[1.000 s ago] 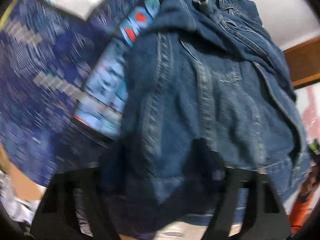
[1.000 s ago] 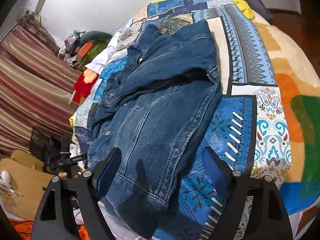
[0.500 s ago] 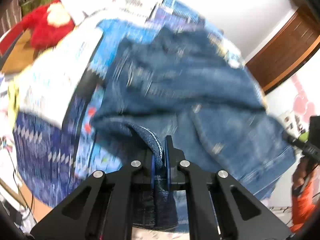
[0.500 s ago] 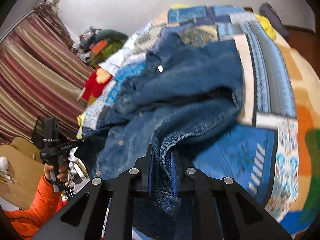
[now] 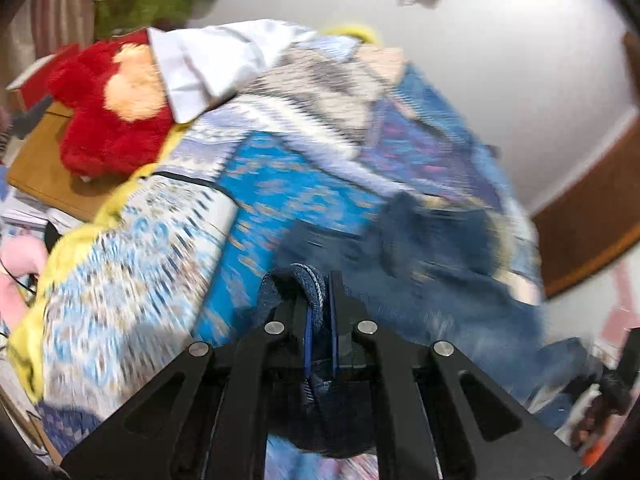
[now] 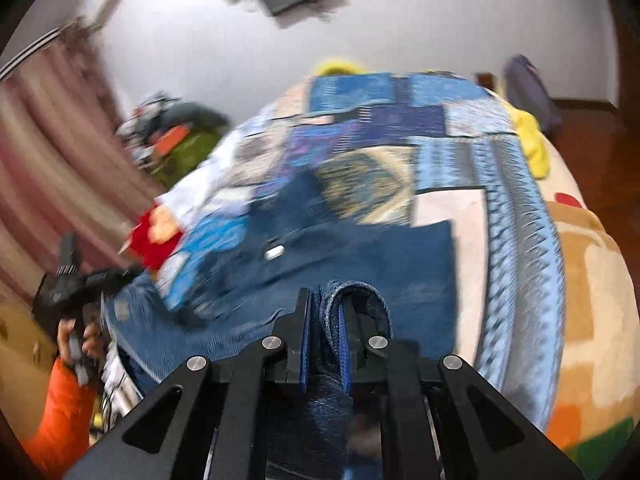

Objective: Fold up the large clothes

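A dark blue denim jacket (image 5: 440, 280) lies on a patchwork quilt on the bed; it also shows in the right wrist view (image 6: 360, 252). My left gripper (image 5: 320, 292) is shut on a fold of the jacket's hem at its left side and holds it raised. My right gripper (image 6: 324, 312) is shut on another fold of the hem at its right side, also raised. The jacket's far part, with collar and a white label (image 6: 274, 252), rests on the quilt. Both views are blurred by motion.
The patchwork quilt (image 6: 512, 208) covers the bed. A red plush toy (image 5: 108, 112) and a white cloth (image 5: 212, 60) lie at the bed's left edge. A yellow cloth (image 6: 528, 140) lies at the far right. Striped curtains (image 6: 52, 152) hang left; the hand holding the left gripper (image 6: 76, 332) shows there.
Both grippers have shut on the jacket's hem and lifted it, carrying it forward over the bed toward the collar. The views have tilted up toward the wall.
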`<state>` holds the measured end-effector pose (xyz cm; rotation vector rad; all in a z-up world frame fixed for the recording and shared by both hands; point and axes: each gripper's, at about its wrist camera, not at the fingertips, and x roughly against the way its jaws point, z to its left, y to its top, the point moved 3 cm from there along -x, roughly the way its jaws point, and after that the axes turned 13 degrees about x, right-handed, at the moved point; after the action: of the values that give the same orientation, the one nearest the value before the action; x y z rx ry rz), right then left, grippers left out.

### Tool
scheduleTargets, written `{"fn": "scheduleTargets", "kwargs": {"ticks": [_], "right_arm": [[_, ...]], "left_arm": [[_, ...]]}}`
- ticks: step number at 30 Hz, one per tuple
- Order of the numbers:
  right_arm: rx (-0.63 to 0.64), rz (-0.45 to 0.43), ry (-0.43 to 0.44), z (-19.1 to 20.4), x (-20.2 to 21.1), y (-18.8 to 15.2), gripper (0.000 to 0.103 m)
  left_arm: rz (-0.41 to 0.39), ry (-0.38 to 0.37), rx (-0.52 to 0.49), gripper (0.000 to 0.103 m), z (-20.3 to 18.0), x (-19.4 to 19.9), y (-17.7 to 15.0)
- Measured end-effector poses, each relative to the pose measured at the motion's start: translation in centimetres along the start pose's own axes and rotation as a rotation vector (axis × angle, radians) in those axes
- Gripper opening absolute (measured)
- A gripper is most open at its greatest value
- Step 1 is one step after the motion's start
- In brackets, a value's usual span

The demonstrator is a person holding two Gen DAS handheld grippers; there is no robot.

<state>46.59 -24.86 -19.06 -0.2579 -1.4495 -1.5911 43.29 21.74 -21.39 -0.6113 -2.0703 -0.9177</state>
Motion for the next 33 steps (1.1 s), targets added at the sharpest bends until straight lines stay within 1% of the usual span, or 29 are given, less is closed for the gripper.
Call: {"fn": "scheduleTargets", "kwargs": {"ticks": [2,4,5,6,7,8,9,10,11,12,13,14,15,16,17,18,20,21,22,24,26,28,30,32,33], "right_arm": [[-0.034,0.044,-0.031,-2.4,-3.4,0.5,0.009],[-0.07,0.088,-0.064,-4.6,-6.7,0.7,0.009],[-0.103,0.099,-0.068,-5.6,-7.5,0.6,0.009],[-0.146,0.1,-0.045,-6.6,-8.0,0.5,0.009],[-0.194,0.084,-0.02,-7.8,-8.1,0.3,0.009],[-0.2,0.074,-0.082,-8.6,-7.5,0.3,0.009],[-0.181,0.071,-0.18,-9.4,-6.7,0.4,0.009],[-0.165,0.065,-0.251,-10.4,-5.6,0.4,0.009],[-0.178,0.06,-0.272,-11.5,-4.5,0.3,0.009],[-0.201,0.055,-0.271,-12.4,-3.4,0.1,0.009],[-0.218,0.037,-0.251,-12.9,-2.1,-0.1,0.009],[-0.212,0.019,-0.232,-13.0,-0.8,-0.2,0.009],[-0.194,0.012,-0.228,-12.9,0.3,-0.2,0.009],[-0.155,0.009,-0.232,-12.2,1.6,-0.2,0.009],[-0.123,0.011,-0.235,-11.4,2.3,-0.3,0.009],[-0.073,0.018,-0.234,-10.3,3.0,-0.3,0.01],[0.002,0.031,-0.218,-8.3,3.6,-0.6,0.01],[0.038,0.036,-0.206,-7.2,3.9,-0.8,0.01],[0.076,0.042,-0.187,-5.7,4.0,-1.0,0.01],[0.134,0.052,-0.137,-3.0,3.8,-1.3,0.01],[0.17,0.061,-0.083,-0.8,3.1,-1.5,0.01],[0.197,0.085,-0.034,1.3,1.7,-1.8,0.01],[0.221,0.114,0.002,3.2,0.1,-2.5,0.01],[0.25,0.16,0.024,4.8,-2.0,-3.2,0.01],[0.264,0.187,0.035,5.4,-2.9,-3.6,0.01]], "left_arm": [[0.021,0.079,0.009,0.006,1.0,-3.7,0.1],[0.067,0.142,0.023,0.007,2.3,-7.3,-0.2],[0.088,0.158,0.029,0.008,3.1,-8.9,-0.5],[0.091,0.149,0.027,0.01,3.3,-9.4,-0.5],[0.084,0.149,0.016,0.01,3.3,-9.6,-0.5],[0.081,0.153,-0.003,0.01,3.2,-9.6,-0.6],[0.085,0.163,-0.033,0.01,2.9,-9.5,-0.6],[0.091,0.175,-0.066,0.01,2.6,-9.5,-0.7],[0.094,0.192,-0.118,0.011,2.2,-9.3,-0.8],[0.094,0.203,-0.152,0.011,1.8,-9.0,-0.8],[0.094,0.207,-0.185,0.011,1.2,-8.4,-0.9],[0.091,0.209,-0.213,0.014,0.8,-7.5,-1.0],[0.081,0.208,-0.235,0.02,0.2,-6.5,-0.9],[0.058,0.208,-0.252,0.025,-0.2,-5.3,-0.9],[0.019,0.217,-0.267,0.041,-0.5,-4.1,-0.9],[-0.047,0.237,-0.287,0.057,-0.8,-2.6,-0.8],[-0.143,0.265,-0.322,0.068,-1.4,0.1,-1.1],[-0.161,0.252,-0.341,0.07,-1.6,1.3,-1.5],[-0.157,0.236,-0.349,0.071,-1.7,2.0,-1.7],[-0.131,0.203,-0.358,0.077,-1.8,3.1,-2.8],[-0.1,0.19,-0.386,0.08,-1.8,3.4,-4.4],[-0.067,0.188,-0.415,0.085,-1.9,3.0,-6.2],[-0.011,0.182,-0.456,0.086,-2.1,1.8,-8.3],[0.035,0.207,-0.522,0.086,-2.3,0.1,-10.3],[0.033,0.224,-0.548,0.086,-2.5,-0.4,-11.0]]}}
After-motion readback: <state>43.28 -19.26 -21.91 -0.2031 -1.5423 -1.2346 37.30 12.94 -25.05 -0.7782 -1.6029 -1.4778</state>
